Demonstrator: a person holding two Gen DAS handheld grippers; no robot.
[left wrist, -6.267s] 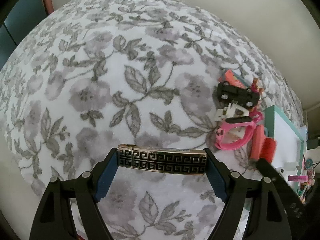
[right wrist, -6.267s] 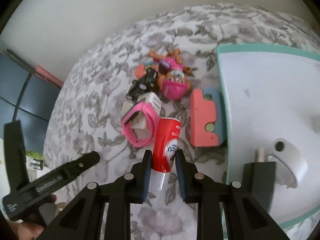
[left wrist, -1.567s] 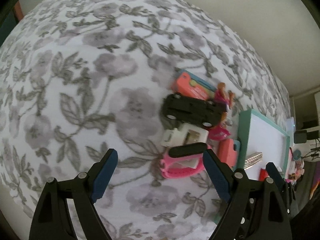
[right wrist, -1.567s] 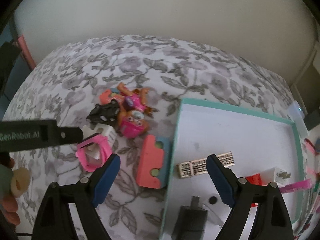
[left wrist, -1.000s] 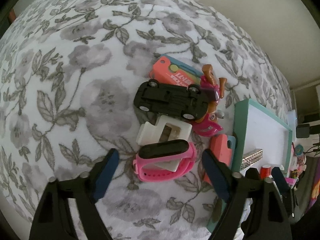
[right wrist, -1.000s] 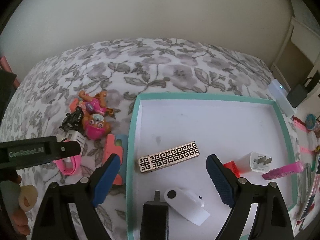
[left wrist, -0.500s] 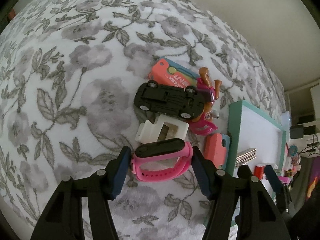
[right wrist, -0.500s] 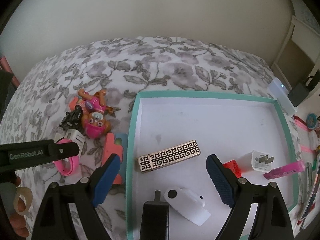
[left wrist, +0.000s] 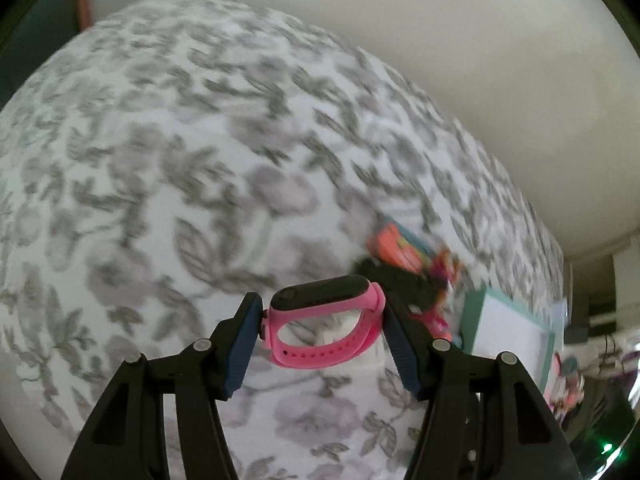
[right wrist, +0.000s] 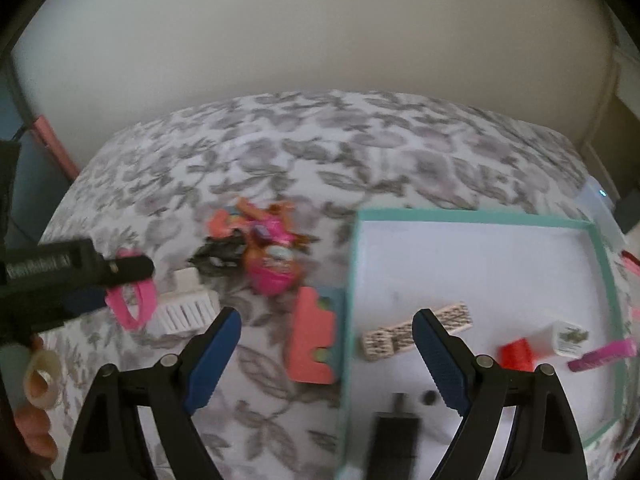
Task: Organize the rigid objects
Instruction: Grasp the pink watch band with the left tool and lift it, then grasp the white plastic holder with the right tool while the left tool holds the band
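My left gripper (left wrist: pixel 322 330) is shut on a pink wristband watch (left wrist: pixel 326 326) with a black face and holds it above the floral bedspread. It also shows in the right wrist view (right wrist: pixel 132 304) at the left. My right gripper (right wrist: pixel 324 344) is open and empty, above the left edge of a teal-rimmed white tray (right wrist: pixel 352 280). In the tray lie a patterned bar (right wrist: pixel 416 330), a red tube (right wrist: pixel 516 354), a white plug (right wrist: pixel 566 334) and a pink stick (right wrist: pixel 602 354).
On the bedspread left of the tray lie a salmon block (right wrist: pixel 314 342), a white ribbed piece (right wrist: pixel 184 308), a black toy car (right wrist: pixel 218 258), a pink and orange toy figure (right wrist: pixel 272 264) and an orange card (right wrist: pixel 224 220). The wall stands behind.
My left gripper has shut on the pink watch and lifted it off the bedspread. My right gripper has drifted left, toward the tray's left edge.
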